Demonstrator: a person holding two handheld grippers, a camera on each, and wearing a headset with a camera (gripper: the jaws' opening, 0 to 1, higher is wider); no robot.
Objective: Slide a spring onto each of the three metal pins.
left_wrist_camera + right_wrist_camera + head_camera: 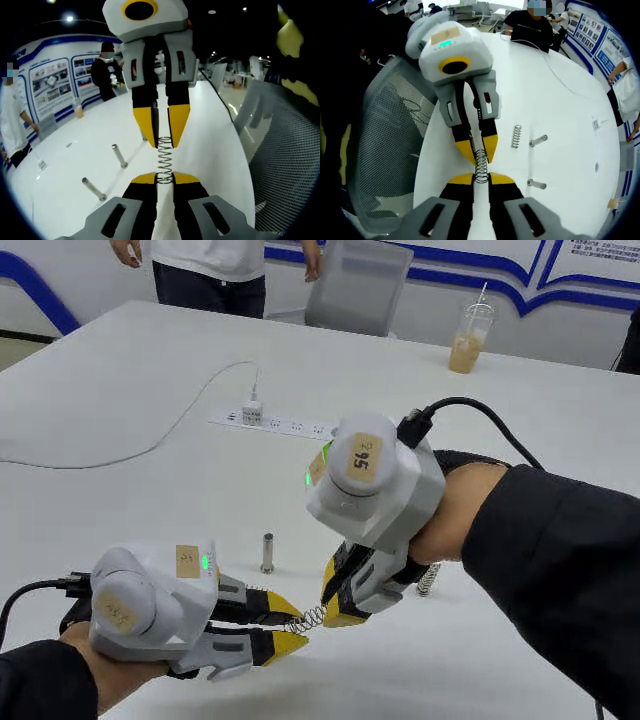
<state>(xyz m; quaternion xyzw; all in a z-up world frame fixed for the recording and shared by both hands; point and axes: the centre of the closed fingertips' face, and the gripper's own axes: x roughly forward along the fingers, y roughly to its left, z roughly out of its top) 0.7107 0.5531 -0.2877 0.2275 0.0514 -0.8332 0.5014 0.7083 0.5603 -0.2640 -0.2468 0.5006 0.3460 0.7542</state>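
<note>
While the work was at its first spring, none of the pins in view wore one yet. Low in the head view, the left gripper point(290, 624) and the right gripper point(335, 602) met tip to tip, each with its jaws pinched on one end of the same spring point(308, 618), which stretched between them just above the white table point(150, 390). In the left gripper view, a dark rod point(155, 120) showed between the right gripper's jaws at centre frame. It may have been the third pin, though that could not be told for certain. At lower left of that view, one pin point(119, 155) and another pin point(93, 189) stood apart on the table, both bare. Right of centre in the right gripper view, a second spring point(516, 136) lay loose just beside them. By that showing, nearly the whole task remained.
</note>
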